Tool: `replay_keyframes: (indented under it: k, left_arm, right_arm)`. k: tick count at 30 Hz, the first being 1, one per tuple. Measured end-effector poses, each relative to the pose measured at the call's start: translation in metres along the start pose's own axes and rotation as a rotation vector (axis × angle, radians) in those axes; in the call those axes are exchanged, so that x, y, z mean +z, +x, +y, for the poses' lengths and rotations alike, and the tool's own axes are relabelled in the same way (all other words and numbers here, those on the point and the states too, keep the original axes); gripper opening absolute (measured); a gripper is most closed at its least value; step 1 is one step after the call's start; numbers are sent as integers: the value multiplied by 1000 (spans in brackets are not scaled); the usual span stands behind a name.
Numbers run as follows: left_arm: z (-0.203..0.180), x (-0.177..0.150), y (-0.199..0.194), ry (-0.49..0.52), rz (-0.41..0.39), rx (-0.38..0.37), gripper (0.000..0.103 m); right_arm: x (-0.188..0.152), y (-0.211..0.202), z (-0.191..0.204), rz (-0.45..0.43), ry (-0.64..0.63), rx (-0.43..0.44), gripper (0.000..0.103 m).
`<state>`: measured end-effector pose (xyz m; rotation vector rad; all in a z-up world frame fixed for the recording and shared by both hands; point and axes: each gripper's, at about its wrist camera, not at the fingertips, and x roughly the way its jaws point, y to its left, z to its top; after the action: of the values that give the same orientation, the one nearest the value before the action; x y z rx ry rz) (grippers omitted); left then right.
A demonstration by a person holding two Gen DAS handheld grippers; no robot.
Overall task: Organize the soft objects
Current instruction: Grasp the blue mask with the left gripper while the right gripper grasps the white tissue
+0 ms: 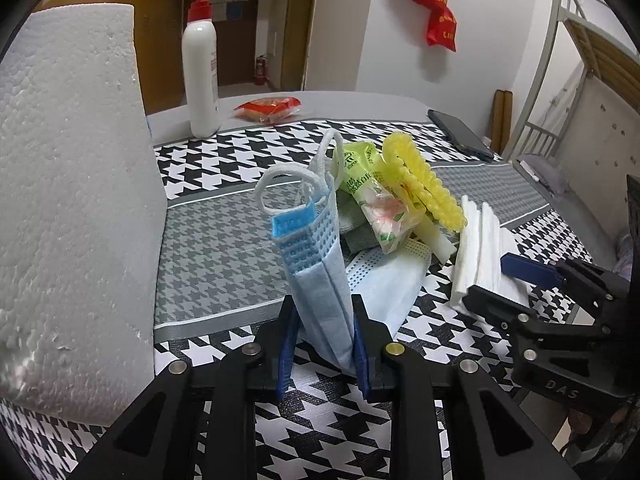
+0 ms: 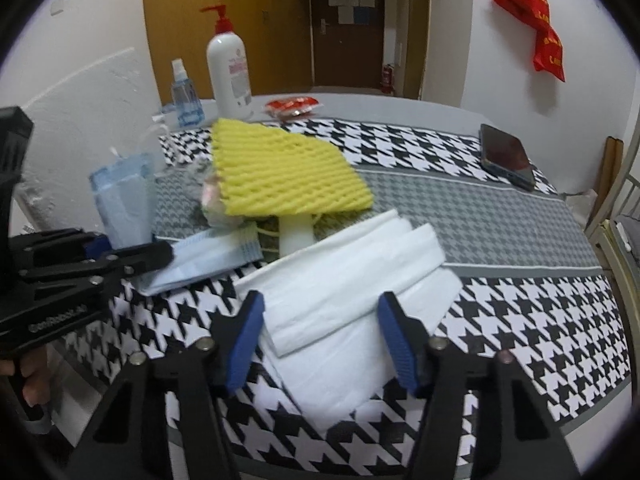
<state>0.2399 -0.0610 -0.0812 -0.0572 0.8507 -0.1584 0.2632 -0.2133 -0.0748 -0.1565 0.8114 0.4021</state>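
Soft things lie heaped mid-table on the houndstooth cloth [image 2: 520, 312], and beside them, at the left, stands the biggest piece in sight — a tall white foam block [image 1: 72, 200]. The folded white tissue sheets [image 2: 352, 280] come next, spread flat at the near side of the heap; the right gripper [image 2: 320, 340] sits over their near end with its blue pads on either side of the fold, half-wide and, as far as I can see, not pressing. A yellow foam net [image 2: 280, 172] rides on top of the pile, above a white stub. The left gripper [image 1: 322, 344] is pinched narrow on a folded blue face mask [image 1: 320, 272], which stands upright between its pads with the ear loops curling at the top; a second mask [image 1: 384, 284] lies flat just behind it. A green tissue packet [image 1: 372, 196] leans against the net. Further back stand a white pump bottle [image 1: 200, 72] and a dark phone [image 2: 506, 156] — well apart from the heap.
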Motion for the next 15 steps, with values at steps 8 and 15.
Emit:
replay_keyframes:
  k: [8,15]
  left_arm:
    - [0,0,0,-2,0,-4,27]
    - [-2,1,-12,8,-38,-9,27]
  right_arm:
    - [-3,-3,-1,7,-10,-23,36]
    - [-4,-6,-12,-3,43,-11,14]
